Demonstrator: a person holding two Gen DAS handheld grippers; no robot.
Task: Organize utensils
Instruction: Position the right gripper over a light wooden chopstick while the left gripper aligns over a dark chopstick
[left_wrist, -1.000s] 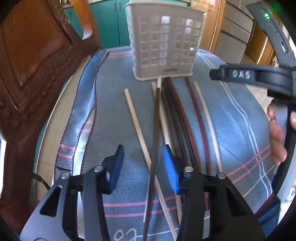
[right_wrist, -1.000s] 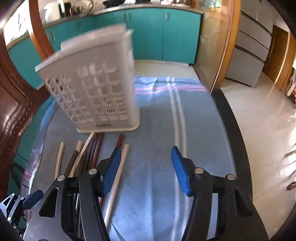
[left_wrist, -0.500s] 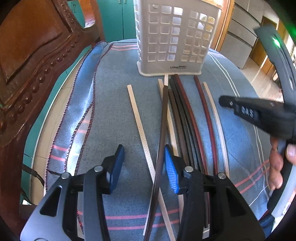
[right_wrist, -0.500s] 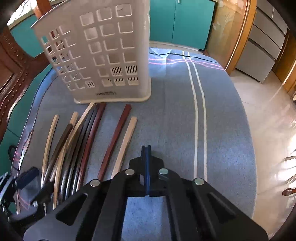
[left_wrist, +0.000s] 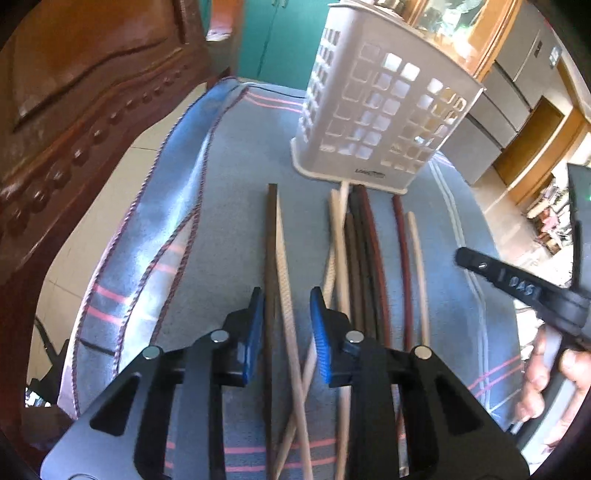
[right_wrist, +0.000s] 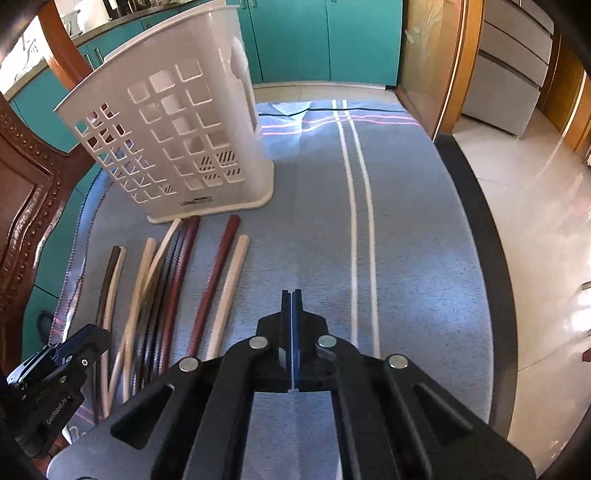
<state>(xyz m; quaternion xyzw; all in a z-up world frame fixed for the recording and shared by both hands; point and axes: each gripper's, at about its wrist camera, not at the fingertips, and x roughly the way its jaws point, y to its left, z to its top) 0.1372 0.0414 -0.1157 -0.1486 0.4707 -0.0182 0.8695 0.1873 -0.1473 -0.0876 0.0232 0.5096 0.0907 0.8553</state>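
Several long chopsticks, dark brown, red-brown and pale, lie side by side on the blue cloth (left_wrist: 229, 206) in front of a white slotted basket (left_wrist: 384, 114). My left gripper (left_wrist: 286, 317) is low over them, jaws narrowed around a dark brown chopstick (left_wrist: 271, 243) and a pale chopstick (left_wrist: 282, 258), not fully shut. The dark one lies against the left pad. My right gripper (right_wrist: 291, 306) is shut and empty above bare cloth, right of the chopsticks (right_wrist: 218, 280). The basket (right_wrist: 177, 129) stands beyond them.
A carved wooden chair (left_wrist: 85, 110) stands close on the left. The table's dark rim (right_wrist: 480, 236) curves along the right, with tiled floor beyond. Teal cabinets (right_wrist: 325, 37) are at the back.
My left gripper has shifted left and its jaws have narrowed around two chopsticks; the dark one now lies beside the pale one. My right gripper shut earlier and stays shut, having moved slightly.
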